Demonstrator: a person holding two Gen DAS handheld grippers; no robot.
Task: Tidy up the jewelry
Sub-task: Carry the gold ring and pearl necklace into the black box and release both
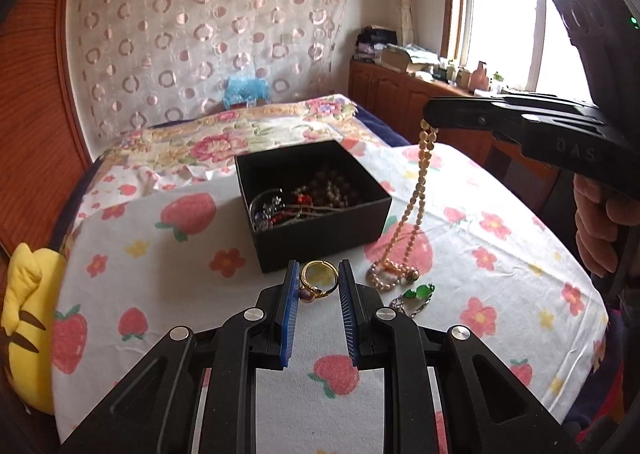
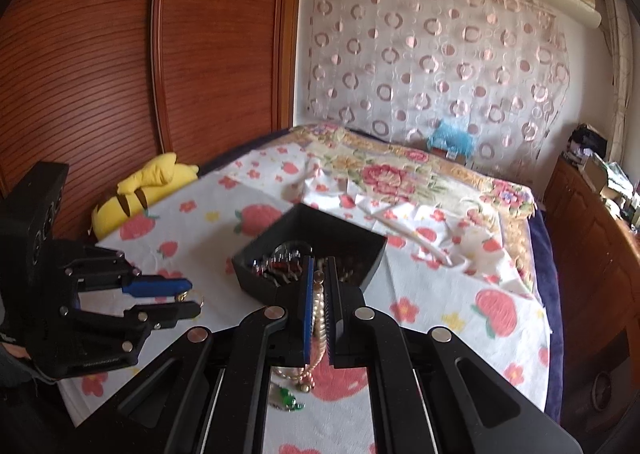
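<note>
A black open box (image 1: 320, 230) with beads and jewelry inside sits on the bed; it also shows in the right wrist view (image 2: 260, 286). My right gripper (image 2: 319, 274) is shut on a pearl necklace (image 1: 416, 190), which hangs from its tip (image 1: 430, 120) down to the sheet right of the box. My left gripper (image 1: 319, 274) is open around a gold ring (image 1: 318, 280) with a purple stone, lying just in front of the box. A green pendant (image 1: 418, 292) lies right of the ring and shows in the right wrist view (image 2: 288, 400).
A strawberry-print sheet (image 1: 180, 294) covers the bed. A yellow plush toy (image 1: 28, 318) lies at the left edge by the wooden wardrobe (image 2: 120, 74). A wooden cabinet (image 1: 400, 90) with clutter stands under the window at the right.
</note>
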